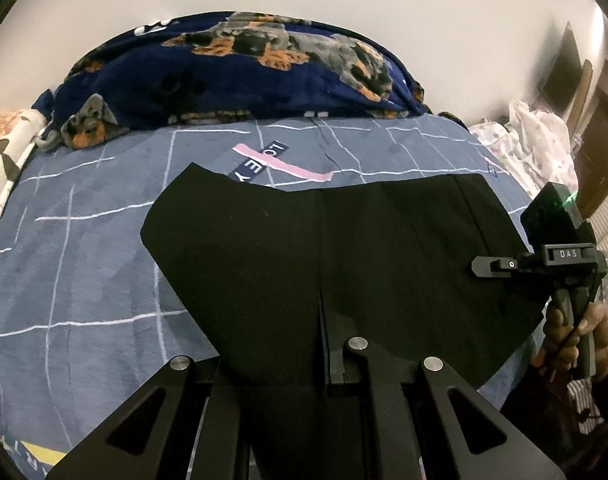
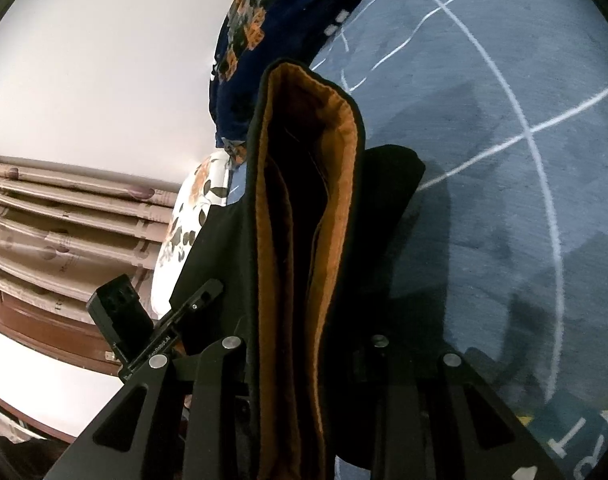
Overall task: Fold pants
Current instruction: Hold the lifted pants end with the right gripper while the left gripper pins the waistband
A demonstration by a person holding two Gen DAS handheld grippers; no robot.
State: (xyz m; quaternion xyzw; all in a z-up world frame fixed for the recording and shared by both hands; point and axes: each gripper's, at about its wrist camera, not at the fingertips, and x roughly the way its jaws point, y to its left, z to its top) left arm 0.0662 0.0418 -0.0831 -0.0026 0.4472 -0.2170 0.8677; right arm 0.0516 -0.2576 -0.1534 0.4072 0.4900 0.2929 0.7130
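Fingers of both grippers, left and right, seemingly pinch black pants.

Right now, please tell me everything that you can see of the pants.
The pants are black, of smooth matte cloth, with an orange-brown fleecy lining showing at an open edge. They are folded and held up over the blue bedsheet, not lying flat. The left gripper pinches the near edge; the right gripper is shut on the layered edge.
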